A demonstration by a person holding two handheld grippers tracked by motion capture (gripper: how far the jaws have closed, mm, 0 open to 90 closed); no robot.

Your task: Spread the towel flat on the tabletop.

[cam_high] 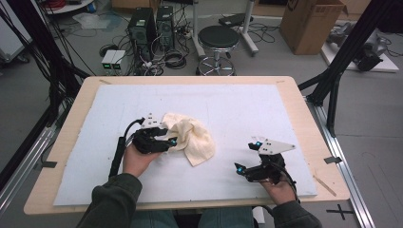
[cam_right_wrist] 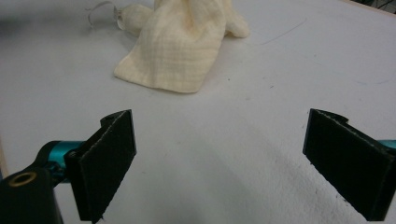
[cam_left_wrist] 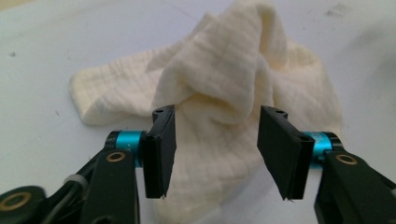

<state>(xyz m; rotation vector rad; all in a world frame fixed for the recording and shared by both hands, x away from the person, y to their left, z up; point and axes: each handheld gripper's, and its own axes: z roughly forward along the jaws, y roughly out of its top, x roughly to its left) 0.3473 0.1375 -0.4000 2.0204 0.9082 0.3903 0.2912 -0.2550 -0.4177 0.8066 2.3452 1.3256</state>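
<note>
High view — crumpled, cream cloth [cam_high: 192, 135]

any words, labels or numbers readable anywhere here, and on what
None can be read.
The cardboard box on the floor has a dark mark at its top edge, too cut off to read.
The cloth, the white mat and both claws, left and right, carry no text.
</note>
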